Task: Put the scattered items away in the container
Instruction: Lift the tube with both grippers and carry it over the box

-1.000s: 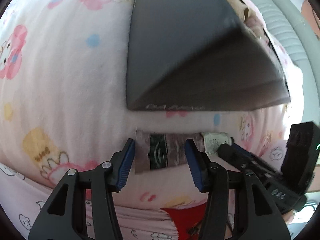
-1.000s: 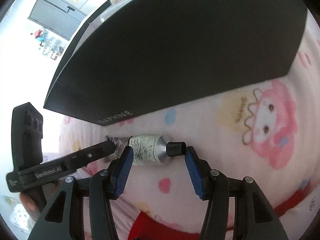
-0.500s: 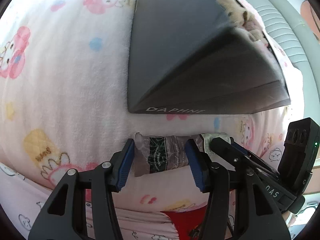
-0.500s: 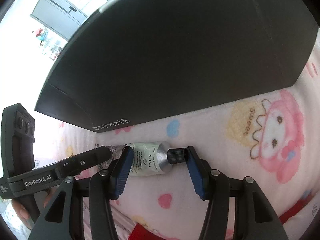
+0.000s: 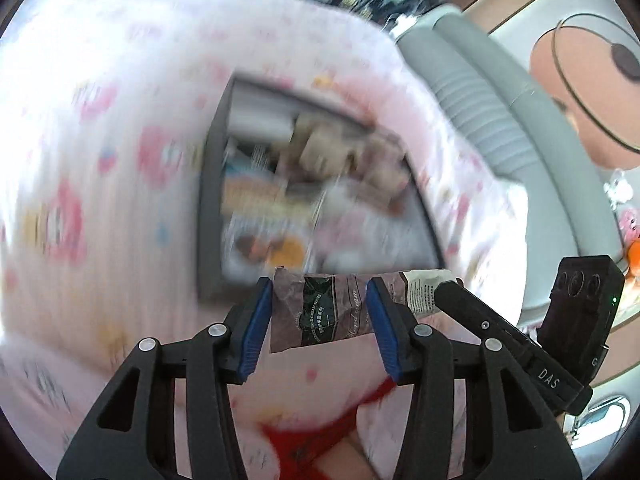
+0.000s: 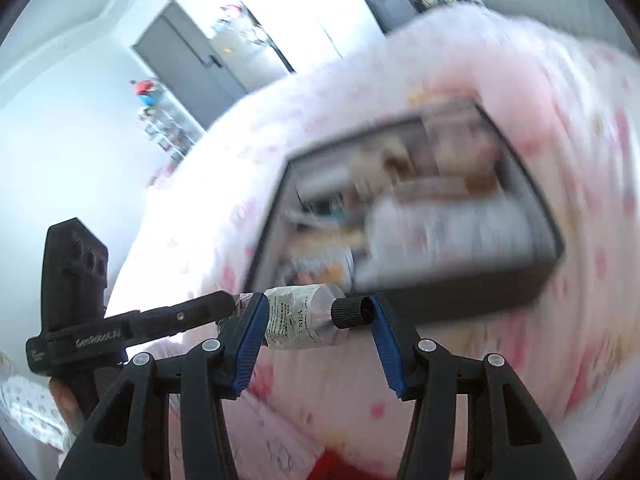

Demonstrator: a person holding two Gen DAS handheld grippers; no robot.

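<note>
Left gripper (image 5: pixel 320 320): jaws closing on the crimped end of a hand-cream tube (image 5: pixel 320 312), label legible only in the left view. Right gripper (image 6: pixel 316 320): jaws pinching the same tube's capped end; black cap (image 6: pixel 352 312) visible only here. Beyond, blurred: the dark box (image 5: pixel 210 216), already filled, on a pink cartoon-print blanket (image 5: pixel 80 160).

The hand cream tube (image 5: pixel 320 312) hangs crosswise in front of the container (image 5: pixel 208 216), which sits on the blanket-covered bed (image 5: pixel 120 120). The left tool (image 5: pixel 320 320) spans the tube's crimped end, the right tool (image 6: pixel 316 326) its capped end.
</note>
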